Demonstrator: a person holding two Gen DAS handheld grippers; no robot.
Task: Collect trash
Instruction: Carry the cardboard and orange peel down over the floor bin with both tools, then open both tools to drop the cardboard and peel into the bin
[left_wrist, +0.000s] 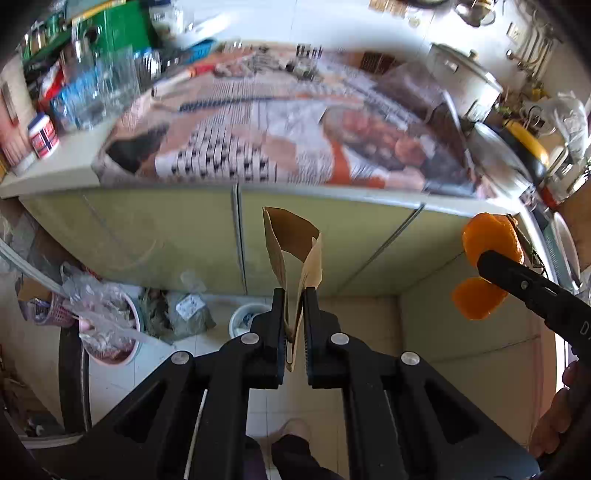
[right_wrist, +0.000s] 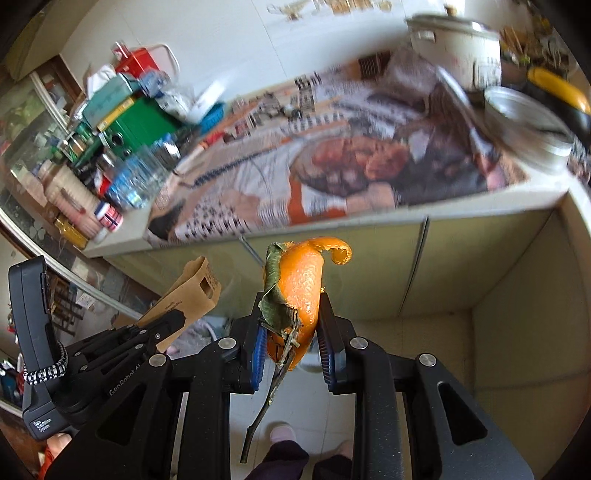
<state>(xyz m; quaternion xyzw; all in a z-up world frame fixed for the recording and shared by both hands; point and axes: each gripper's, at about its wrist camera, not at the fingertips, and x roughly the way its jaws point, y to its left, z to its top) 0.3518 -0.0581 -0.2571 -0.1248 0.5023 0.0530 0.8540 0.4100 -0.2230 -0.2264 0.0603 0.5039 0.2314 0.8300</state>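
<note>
Left gripper (left_wrist: 294, 295) is clamped on a folded brown paper scrap (left_wrist: 295, 243); right gripper (right_wrist: 291, 317) pinches an orange peel (right_wrist: 299, 288) with leaf and stem attached. Both items are held off the bench (left_wrist: 236, 181), in front of its cabinet doors. Below the bench, on the floor, a white bin (left_wrist: 243, 317) stands nearest, a pink one (left_wrist: 110, 332) beside it. Judged: pickup complete, disposal outstanding. The newspaper-covered benchtop behind is blurred; remaining litter there cannot be told.
</note>
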